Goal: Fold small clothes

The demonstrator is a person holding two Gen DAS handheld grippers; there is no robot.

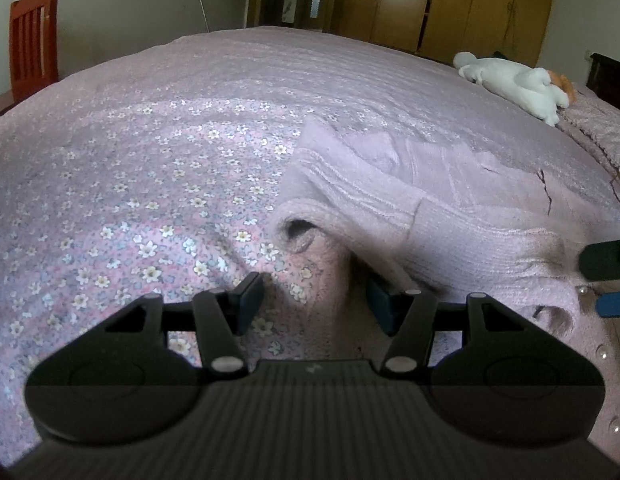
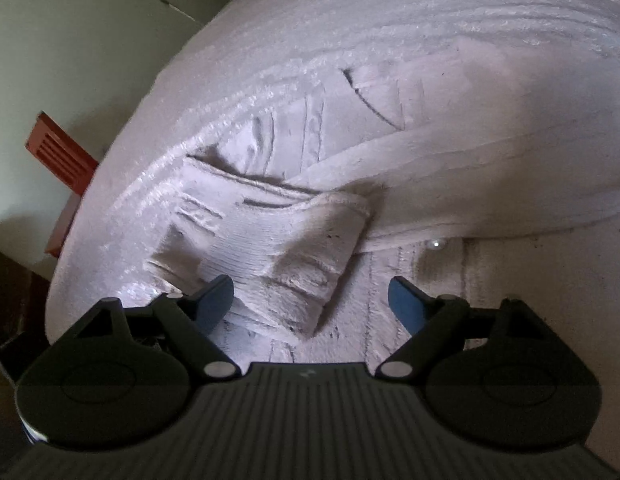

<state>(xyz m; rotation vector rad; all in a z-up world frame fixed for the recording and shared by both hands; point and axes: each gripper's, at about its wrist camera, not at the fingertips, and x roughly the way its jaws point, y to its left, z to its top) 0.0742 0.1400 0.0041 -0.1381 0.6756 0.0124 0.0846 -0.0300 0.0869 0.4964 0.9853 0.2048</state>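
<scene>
Pink cardigan (image 1: 450, 208) between two parted grippers (image 1: 316, 300)

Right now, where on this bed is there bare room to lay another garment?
Free: the flowered bedspread left of the pink sweater, toward the red chair. Crowded: the right side, with the sweater, both grippers and the white plush toy near the far corner.

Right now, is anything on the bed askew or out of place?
The pink sweater lies rumpled, not flat: one sleeve is flopped across the body with its cuff gaping open. A white plush toy lies at the bed's far corner, apart from the sweater. No damage shows.
</scene>
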